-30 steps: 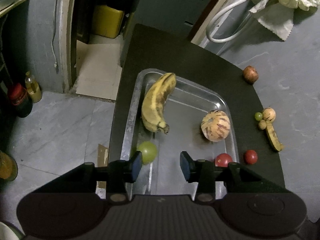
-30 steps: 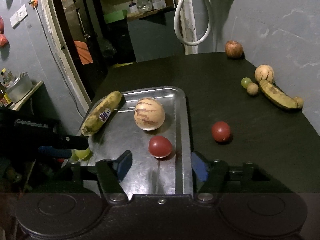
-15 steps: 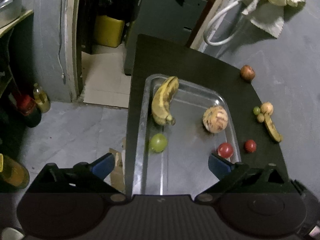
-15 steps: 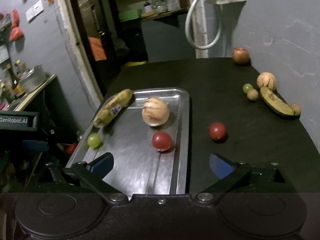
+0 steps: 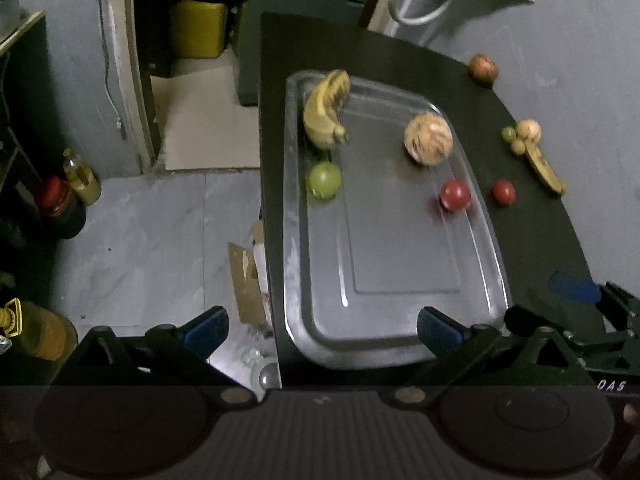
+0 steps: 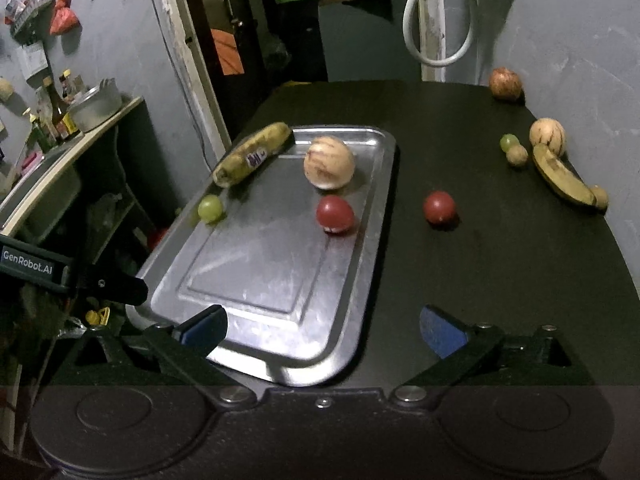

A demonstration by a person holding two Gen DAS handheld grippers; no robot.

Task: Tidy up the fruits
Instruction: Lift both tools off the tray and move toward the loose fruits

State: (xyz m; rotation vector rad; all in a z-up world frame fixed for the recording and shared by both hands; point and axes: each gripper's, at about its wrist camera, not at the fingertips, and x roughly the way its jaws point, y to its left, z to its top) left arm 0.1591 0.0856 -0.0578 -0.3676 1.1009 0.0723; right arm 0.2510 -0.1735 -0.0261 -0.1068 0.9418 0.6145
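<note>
A metal tray (image 5: pixel 400 344) (image 6: pixel 360 216) lies on a dark table. In it rest a banana (image 5: pixel 325 107) (image 6: pixel 253 154), a green fruit (image 5: pixel 324 180) (image 6: pixel 210 208), a striped pale melon (image 5: pixel 428 139) (image 6: pixel 329 162) and a red tomato (image 5: pixel 455 194) (image 6: pixel 335 214). On the table to the right lie a second tomato (image 5: pixel 503 192) (image 6: pixel 439 207), a banana (image 6: pixel 562 179), a small melon (image 6: pixel 547 135), a green grape (image 6: pixel 508 142) and an apple (image 6: pixel 505 83). My left gripper (image 5: pixel 322 326) and right gripper (image 6: pixel 322 326) both stand wide open and empty over the tray's near end.
Left of the table the floor drops away, with bottles (image 5: pixel 82 178) and a cardboard scrap (image 5: pixel 244 276). A shelf with a pot (image 6: pixel 96 106) stands at the left. A grey wall borders the table on the right, and a white hose (image 6: pixel 436 12) hangs at the back.
Both grippers opened wide and drew back from the tray. The green fruit and the red tomato, earlier right at the fingers, now lie free in the tray, farther away.
</note>
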